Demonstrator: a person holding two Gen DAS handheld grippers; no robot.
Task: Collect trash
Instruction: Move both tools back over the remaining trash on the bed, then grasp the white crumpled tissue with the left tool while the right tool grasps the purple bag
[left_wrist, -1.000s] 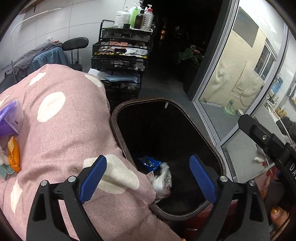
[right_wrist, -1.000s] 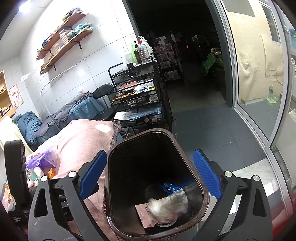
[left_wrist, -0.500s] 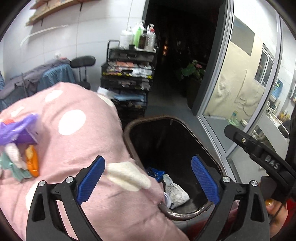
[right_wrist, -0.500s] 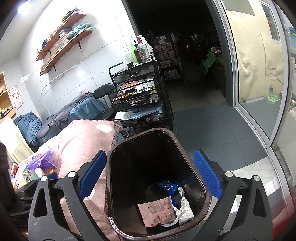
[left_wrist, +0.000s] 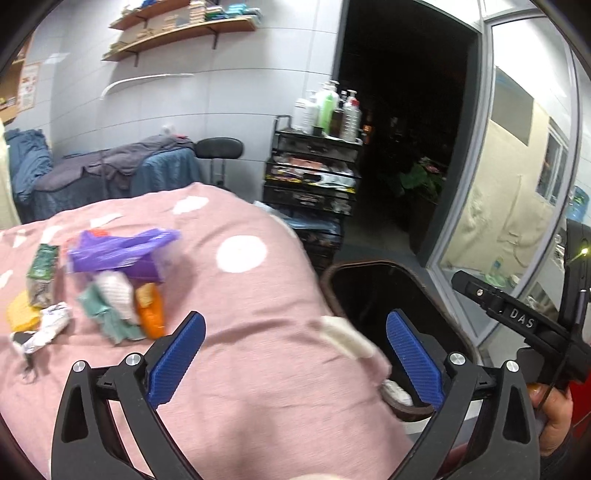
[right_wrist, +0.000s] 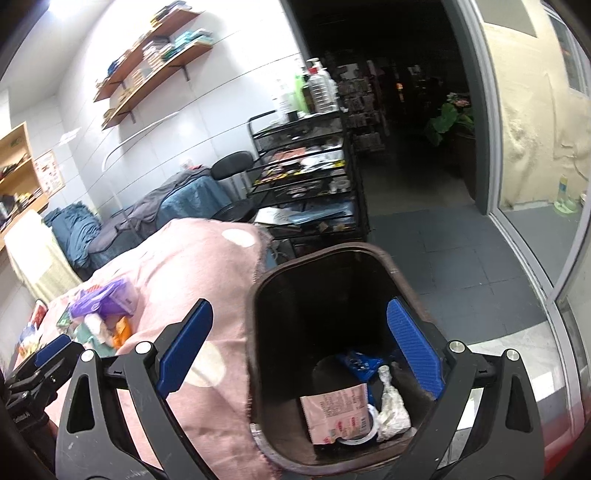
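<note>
Pink blanket with white dots is filling my left view, and I am holding the left gripper spread wide over it, nothing between its blue pads. A heap of trash is lying on the blanket to my left: a purple wrapper, an orange packet, a crumpled teal scrap, a green sachet and a silvery wrapper. I am hovering the right gripper above the brown bin, which is standing just beside the blanket's edge; its fingers are spread and empty too. Inside the bin a pink packet, a blue wrapper and crumpled foil are resting at the bottom.
</note>
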